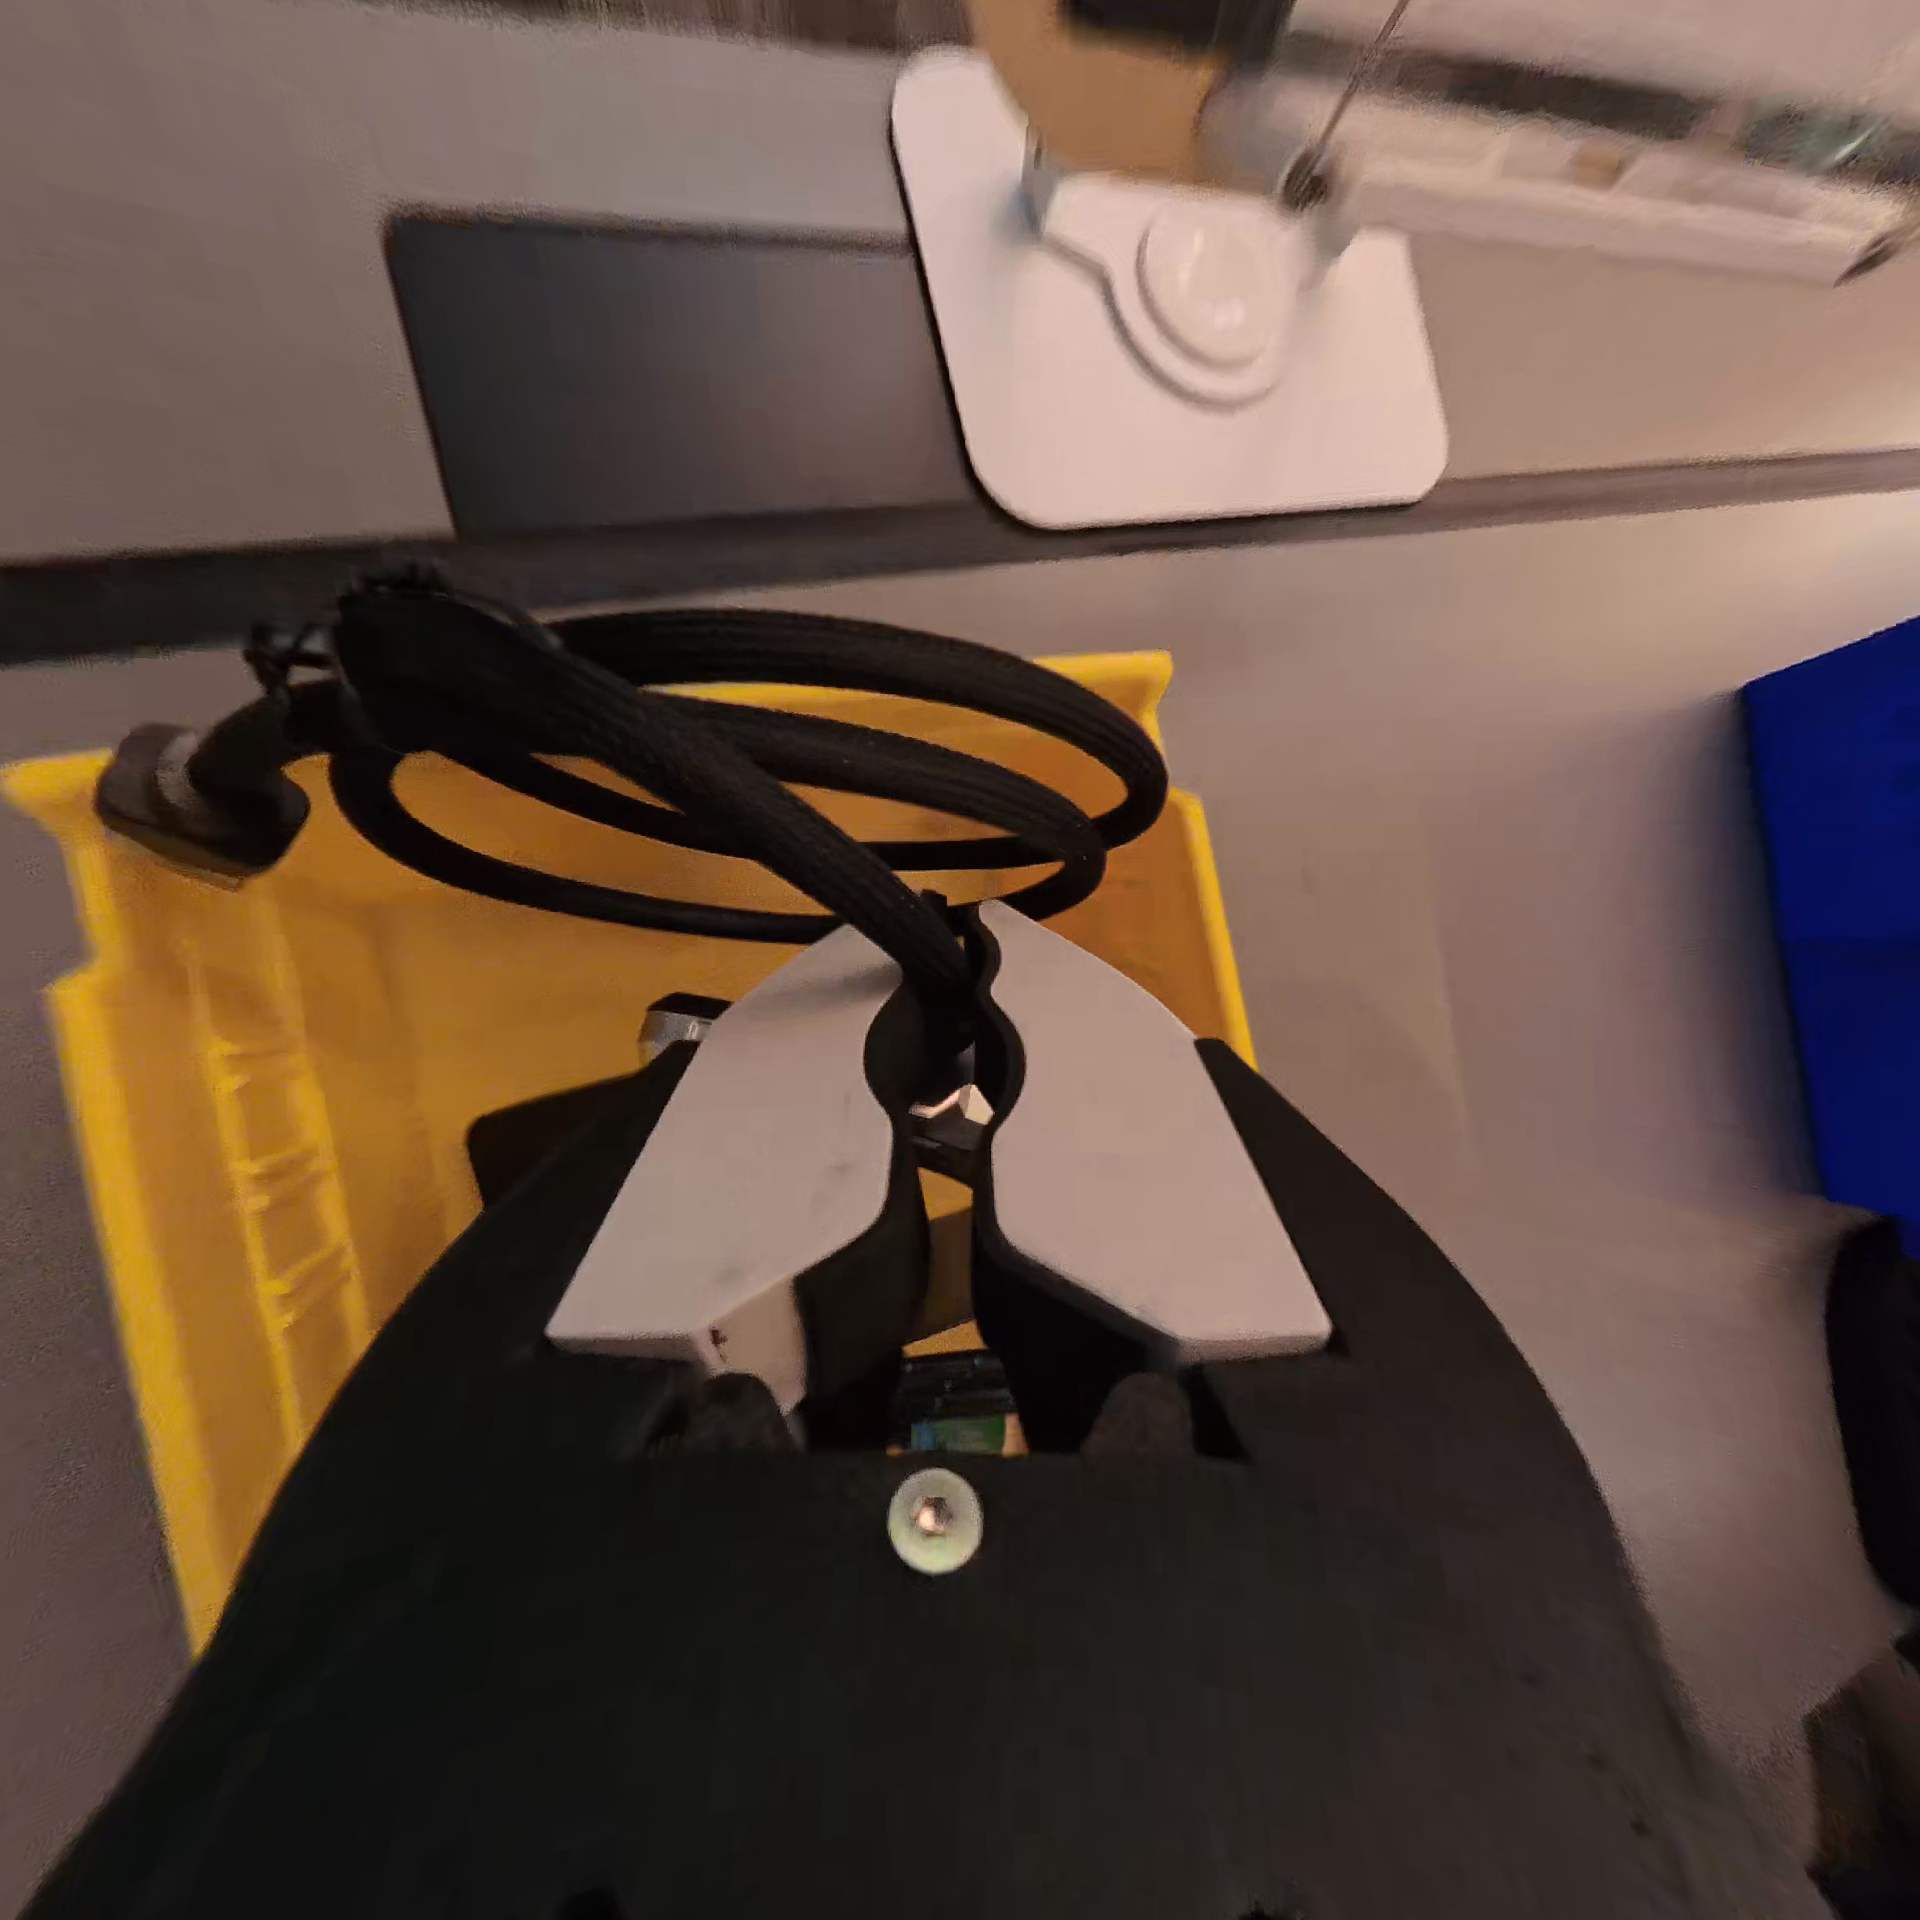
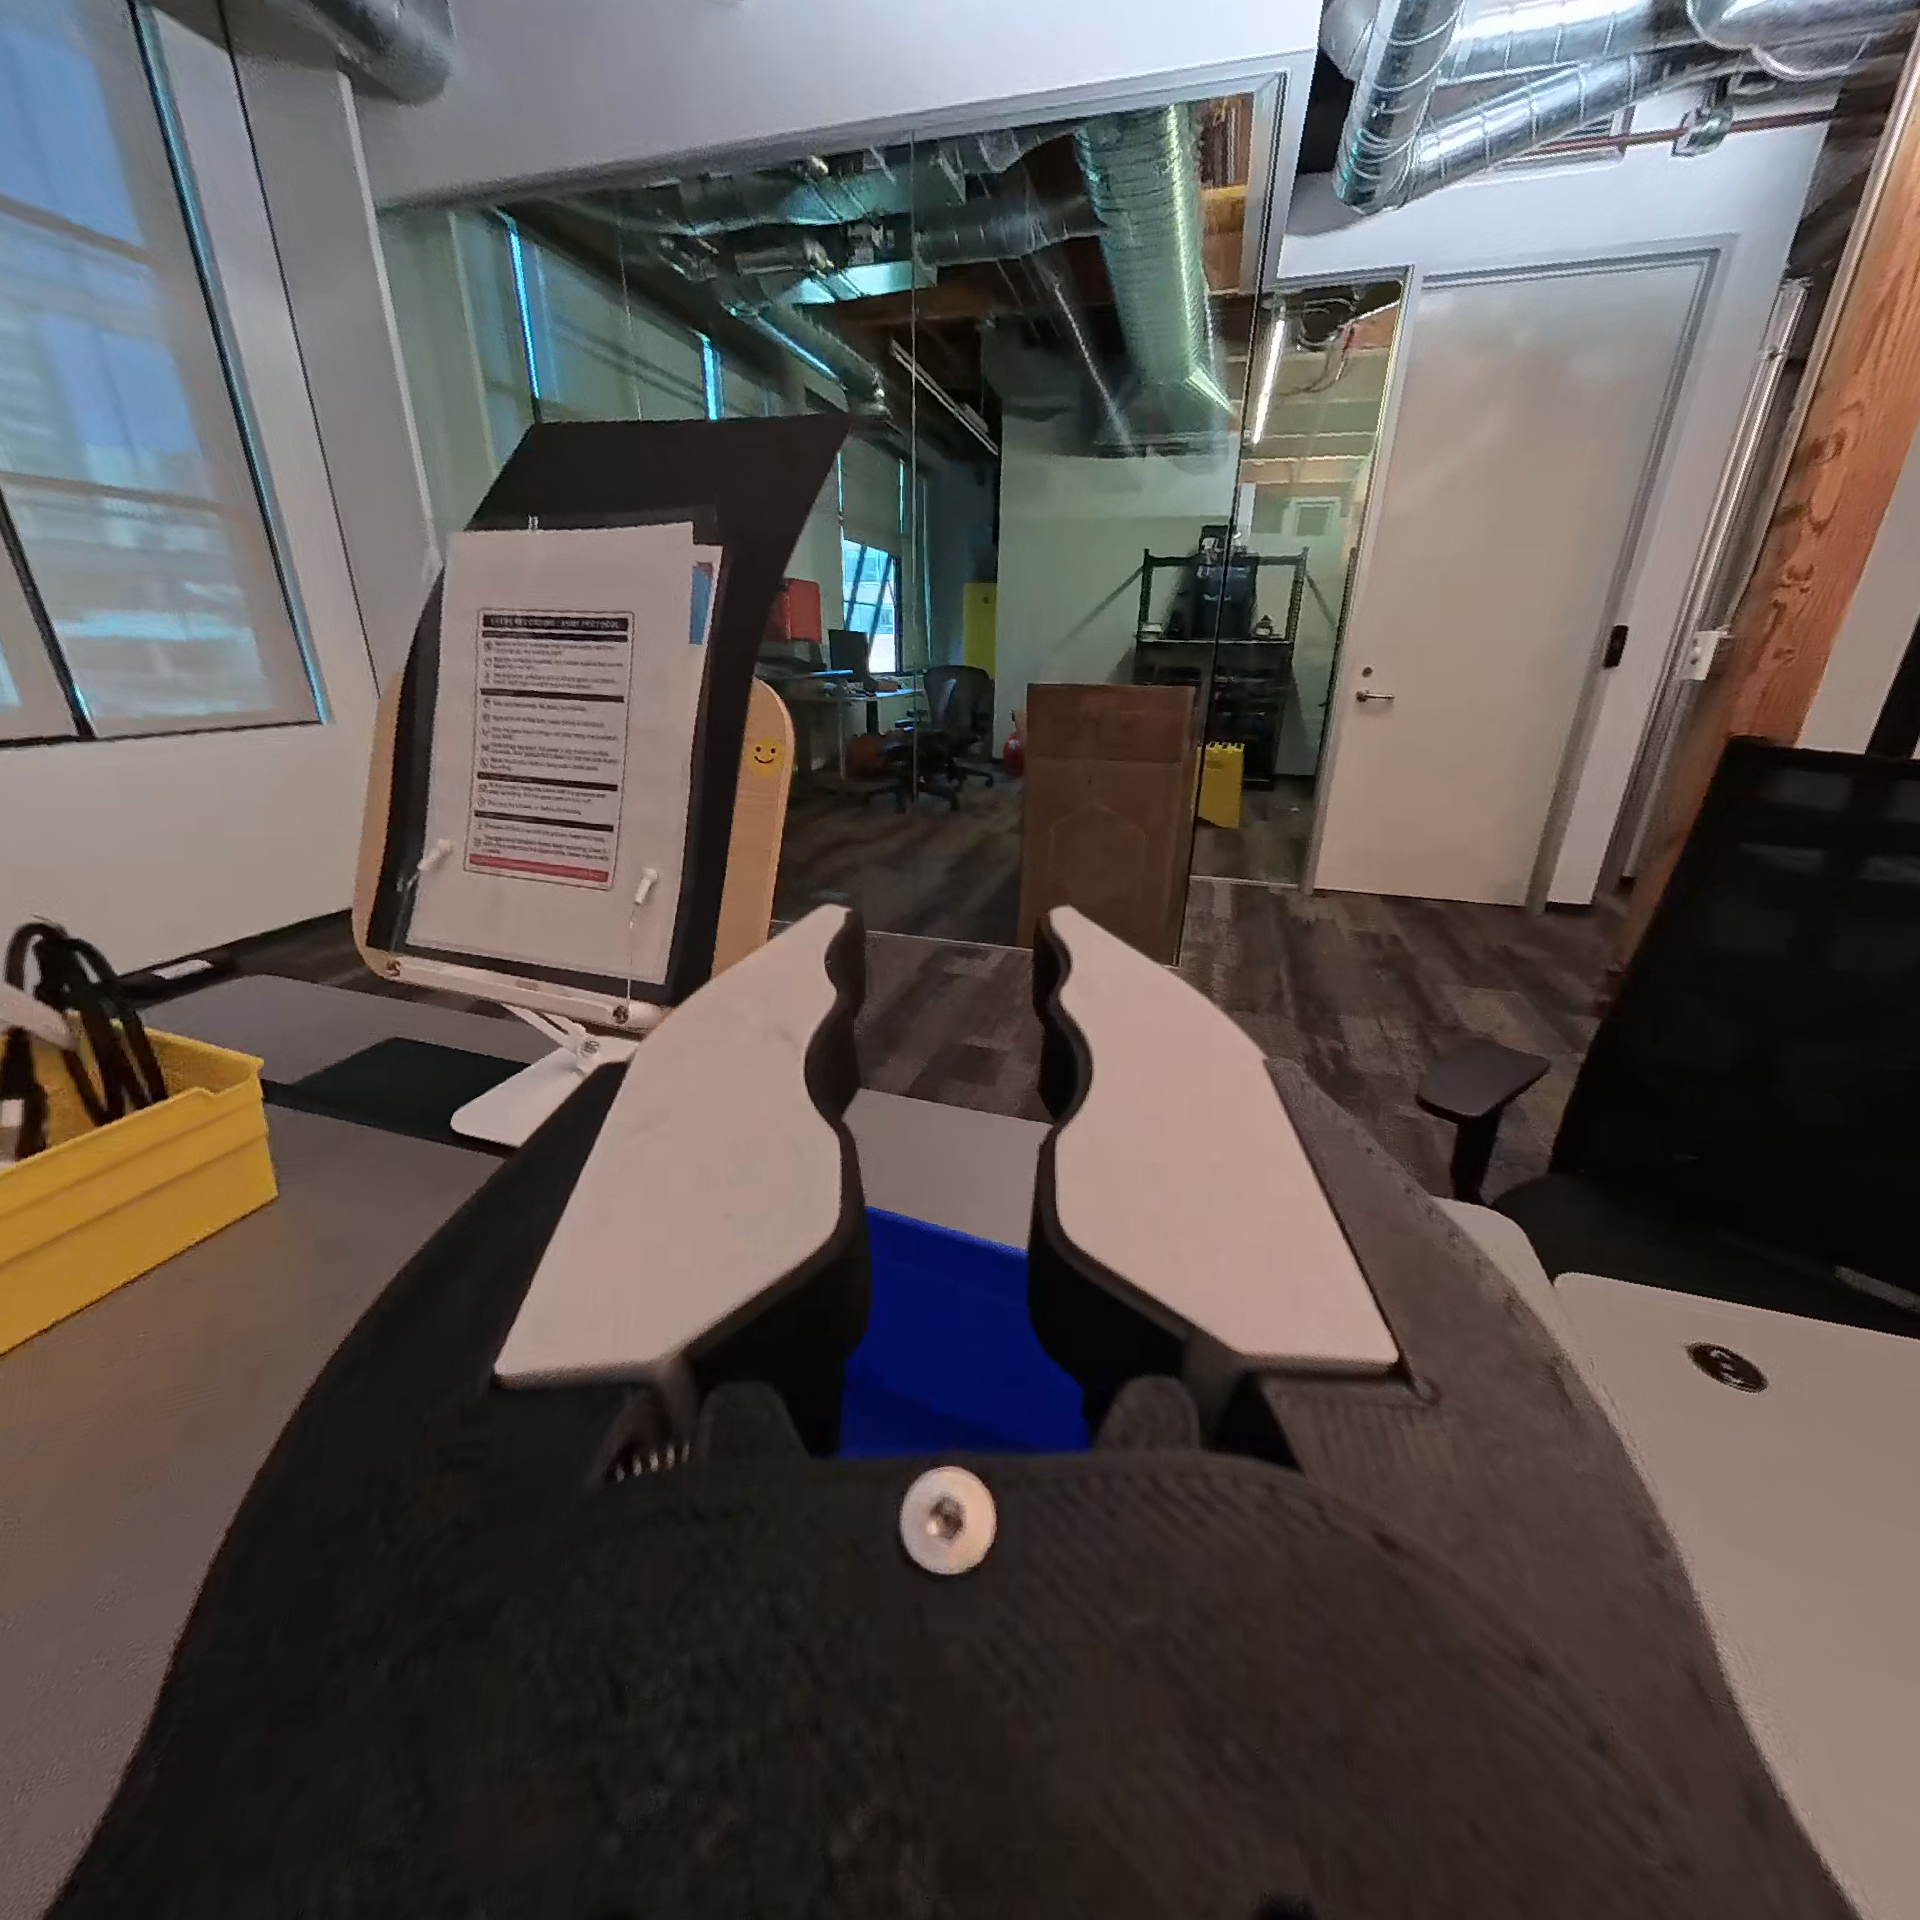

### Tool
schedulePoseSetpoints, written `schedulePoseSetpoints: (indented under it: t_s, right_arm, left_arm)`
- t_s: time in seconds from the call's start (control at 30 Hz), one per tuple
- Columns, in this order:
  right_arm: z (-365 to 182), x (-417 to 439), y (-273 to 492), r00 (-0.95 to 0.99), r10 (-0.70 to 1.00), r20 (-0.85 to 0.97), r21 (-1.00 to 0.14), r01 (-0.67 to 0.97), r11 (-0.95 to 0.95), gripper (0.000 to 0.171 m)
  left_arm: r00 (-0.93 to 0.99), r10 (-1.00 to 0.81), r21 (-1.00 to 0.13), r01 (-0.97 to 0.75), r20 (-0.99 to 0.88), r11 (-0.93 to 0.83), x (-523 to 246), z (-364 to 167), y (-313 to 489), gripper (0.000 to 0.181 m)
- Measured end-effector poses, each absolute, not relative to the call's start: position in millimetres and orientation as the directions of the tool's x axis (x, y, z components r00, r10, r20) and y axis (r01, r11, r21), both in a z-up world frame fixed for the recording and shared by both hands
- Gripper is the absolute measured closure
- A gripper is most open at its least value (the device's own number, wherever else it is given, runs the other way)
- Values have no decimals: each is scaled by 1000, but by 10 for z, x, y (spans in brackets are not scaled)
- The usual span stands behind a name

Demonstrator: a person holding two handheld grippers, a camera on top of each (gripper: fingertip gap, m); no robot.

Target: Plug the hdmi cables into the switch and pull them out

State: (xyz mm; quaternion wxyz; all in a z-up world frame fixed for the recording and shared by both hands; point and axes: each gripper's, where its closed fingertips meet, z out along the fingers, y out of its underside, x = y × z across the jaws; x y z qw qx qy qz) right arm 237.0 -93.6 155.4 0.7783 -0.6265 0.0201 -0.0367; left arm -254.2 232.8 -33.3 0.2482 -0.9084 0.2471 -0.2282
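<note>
1. The left gripper (image 1: 951, 997) is clamped on the black HDMI cable (image 1: 790, 790), near one end, directly above the yellow bin (image 1: 208, 1091). The coiled remainder hangs over the bin's far half.
2. A metal plug tip (image 1: 951, 1107) shows between the jaws, just behind the clamping point.
3. The right gripper (image 2: 948, 997) stands apart, empty, over the blue bin (image 2: 935, 1330).
4. The switch is not identifiable in either view.
5. Handling, as judged: the cable is light, limp and braided. The woven sleeve gives good friction but no stiffness, so a plug held by the cord will droop and swing.
6. Preferred grasp: the rigid moulded plug housing, for example the second plug (image 1: 197, 800) on the bin's far-left rim.
7. The bin is hard ribbed plastic; the grey desk (image 1: 1455, 831) is smooth and matte.
</note>
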Motion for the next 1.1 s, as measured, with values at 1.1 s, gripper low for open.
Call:
schedulePoseSetpoints:
  t_s: [1.1]
  right_arm:
    - [1131,2035,-564,971,-2,240,-968,239,-70,143]
  left_arm:
    - [-259,-749,-737,-533,610,-415,220,-579,-348,181]
